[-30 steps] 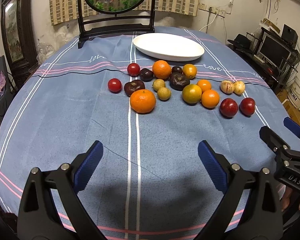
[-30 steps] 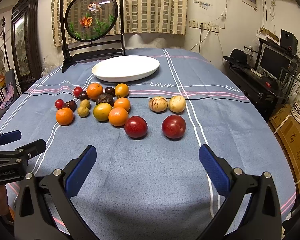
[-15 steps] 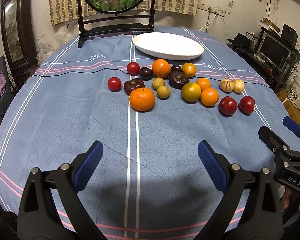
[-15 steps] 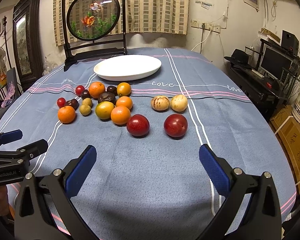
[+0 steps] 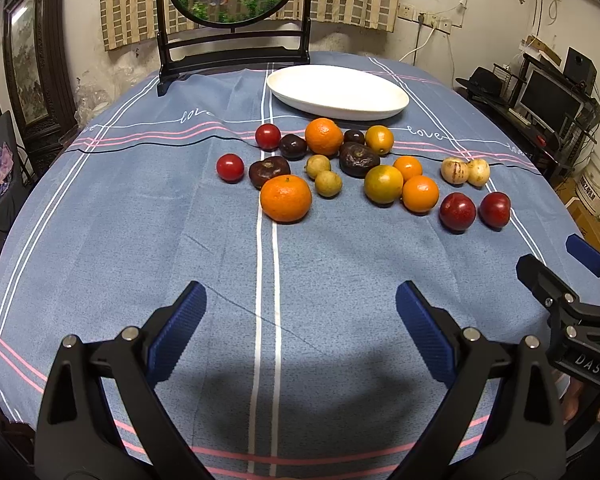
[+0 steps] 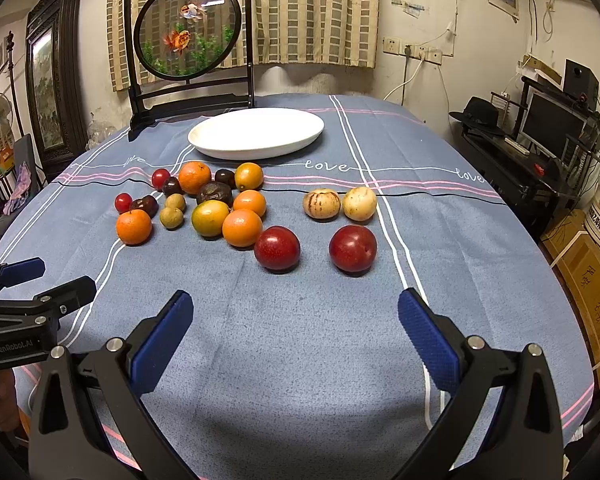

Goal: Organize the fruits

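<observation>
Fruits beyond right gripper

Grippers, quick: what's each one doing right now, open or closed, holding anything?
Left gripper: open, holding nothing.
Right gripper: open, holding nothing.

Left gripper: black plastic frame carrying ribbed blue pads, silver screws showing at the finger joints. Right gripper: same build. White lettering "GenRobot.AI" and "DAS" is showing on the bodies.
</observation>
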